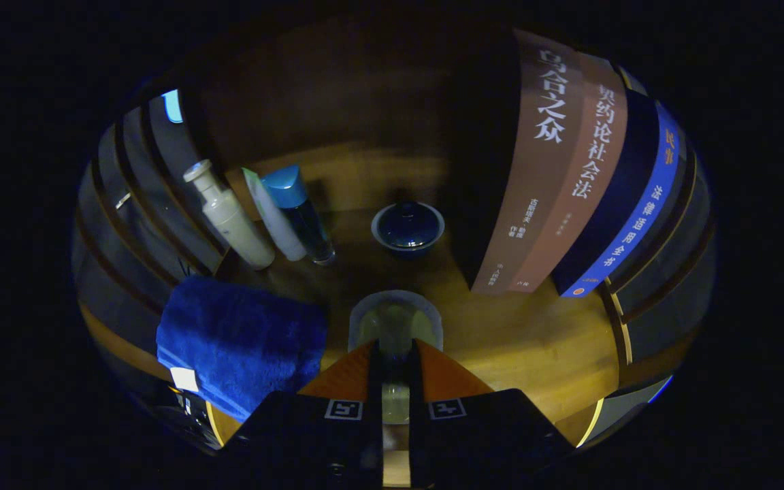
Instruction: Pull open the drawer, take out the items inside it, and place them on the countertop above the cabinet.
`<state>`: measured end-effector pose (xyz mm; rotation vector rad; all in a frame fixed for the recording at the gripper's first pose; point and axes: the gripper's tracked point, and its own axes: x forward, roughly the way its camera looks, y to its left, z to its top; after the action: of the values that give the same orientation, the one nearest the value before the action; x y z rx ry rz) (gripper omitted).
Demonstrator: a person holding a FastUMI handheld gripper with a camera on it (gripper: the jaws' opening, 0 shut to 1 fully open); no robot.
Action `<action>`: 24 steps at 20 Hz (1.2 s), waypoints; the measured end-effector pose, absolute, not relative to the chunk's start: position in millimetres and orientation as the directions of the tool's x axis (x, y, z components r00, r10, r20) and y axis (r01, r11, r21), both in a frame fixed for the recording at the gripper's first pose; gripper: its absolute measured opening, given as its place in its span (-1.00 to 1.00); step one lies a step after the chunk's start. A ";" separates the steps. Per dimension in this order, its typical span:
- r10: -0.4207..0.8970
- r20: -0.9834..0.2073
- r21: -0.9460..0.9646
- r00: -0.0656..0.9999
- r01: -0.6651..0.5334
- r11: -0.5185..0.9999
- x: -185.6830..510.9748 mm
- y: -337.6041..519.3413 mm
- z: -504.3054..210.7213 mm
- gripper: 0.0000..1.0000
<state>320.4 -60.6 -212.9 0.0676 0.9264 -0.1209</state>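
My gripper (395,350) is narrowly closed on a small clear glass cup (395,318). The cup's near part sits between the fingers and its round rim pokes out just ahead of the fingertips. It hangs low over the wooden countertop (528,340); I cannot tell whether it touches the wood. A folded blue towel (242,340) lies on the countertop, left of the fingers.
Beyond the cup stands a dark blue lidded bowl (407,226). To the bowl's left, a white bottle (232,218), a white tube (273,218) and a blue-capped bottle (300,214) lean together. Several upright books (555,177) stand at the right. Slatted walls close both sides.
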 end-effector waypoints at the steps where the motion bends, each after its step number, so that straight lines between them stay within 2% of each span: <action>1: -0.077 -0.802 0.009 0.593 0.141 0.990 323.7 -60.9 -216.0 -0.61; 5: -0.057 -0.792 0.057 0.608 0.167 0.984 331.1 -64.2 -221.7 -0.47; 10: -0.064 -0.807 0.043 0.587 0.166 0.985 318.8 -65.3 -229.8 0.35; 14: -0.050 -0.788 0.053 0.614 0.149 0.987 305.5 -59.5 -221.1 1.00; 21: -0.059 -0.648 0.024 0.759 0.098 0.995 230.0 -45.4 -170.4 1.00; 24: -0.033 -0.517 0.025 0.856 0.054 0.998 177.5 -28.9 -145.6 1.00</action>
<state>177.5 -28.9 -145.6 0.0389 0.5423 -0.0456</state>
